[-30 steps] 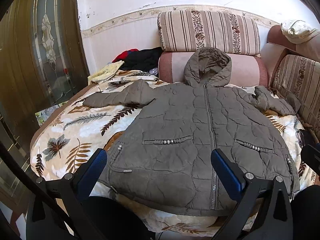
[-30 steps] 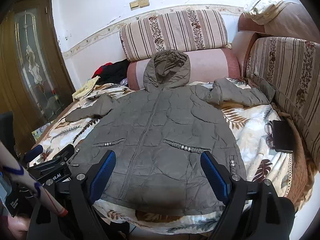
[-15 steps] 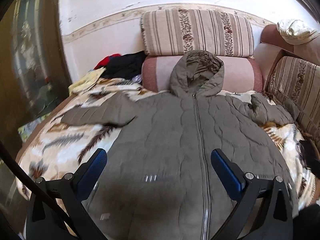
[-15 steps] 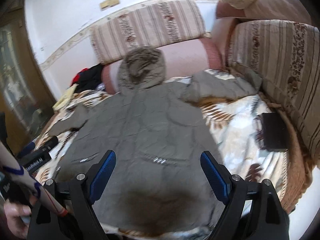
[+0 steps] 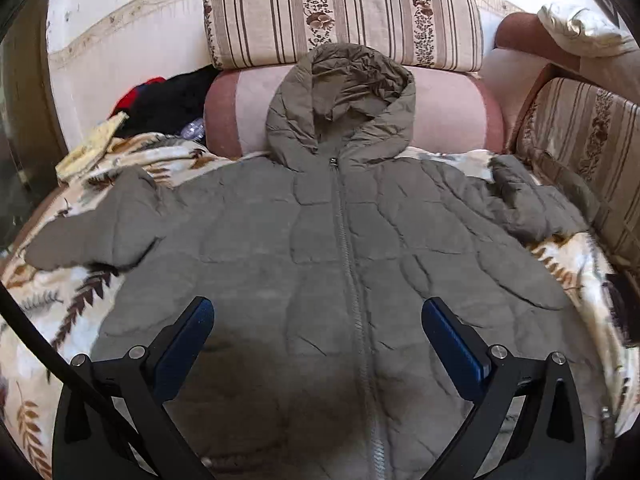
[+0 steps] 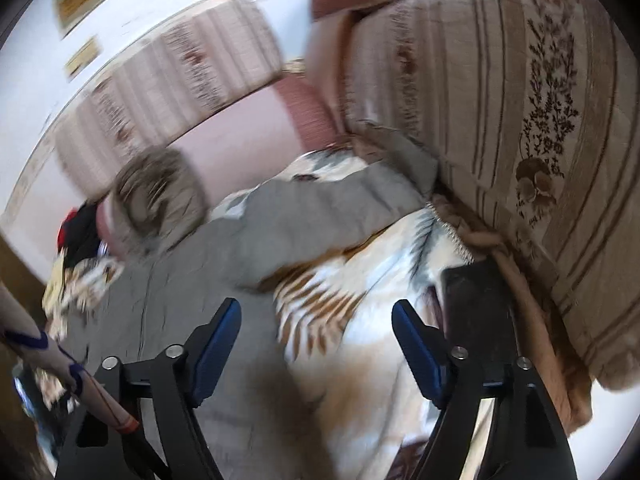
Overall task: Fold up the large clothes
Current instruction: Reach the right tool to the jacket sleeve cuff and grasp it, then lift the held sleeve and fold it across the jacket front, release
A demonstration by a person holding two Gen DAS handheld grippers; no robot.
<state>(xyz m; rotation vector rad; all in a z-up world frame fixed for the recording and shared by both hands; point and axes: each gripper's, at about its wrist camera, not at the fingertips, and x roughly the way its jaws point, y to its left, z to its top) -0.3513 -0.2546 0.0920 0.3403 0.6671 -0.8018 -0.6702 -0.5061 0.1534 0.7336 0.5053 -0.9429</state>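
Blue pads line the fingers of our left gripper (image 5: pixel 318 344), which we hold spread wide above the lower part of the jacket (image 5: pixel 340 248); nothing is between them and they grasp nothing. Our right gripper (image 6: pixel 316 336) also has its jaws apart with nothing pinched, though they have just been closing a little. Under it we see the jacket's right edge on one side and the leaf-patterned blanket (image 6: pixel 360 340) on the other.

The jacket is olive-grey and quilted. It lies flat, front side up and zipped, on the blanket that covers the sofa seat. Its left sleeve (image 5: pixel 92 228) stretches out over the blanket. The right sleeve (image 6: pixel 340 204) reaches toward the striped side cushion (image 6: pixel 520 120), and its cuff lies against that cushion. A dark flat object (image 6: pixel 476 312) rests on the blanket beside this cushion; we cannot tell what it is.

Further back, the hood (image 5: pixel 344 96) leans against the pink bolster (image 5: pixel 448 116). Above that is the striped back cushion (image 5: pixel 344 12). At the far left corner lies a pile of black, red and yellow clothes (image 5: pixel 160 104).
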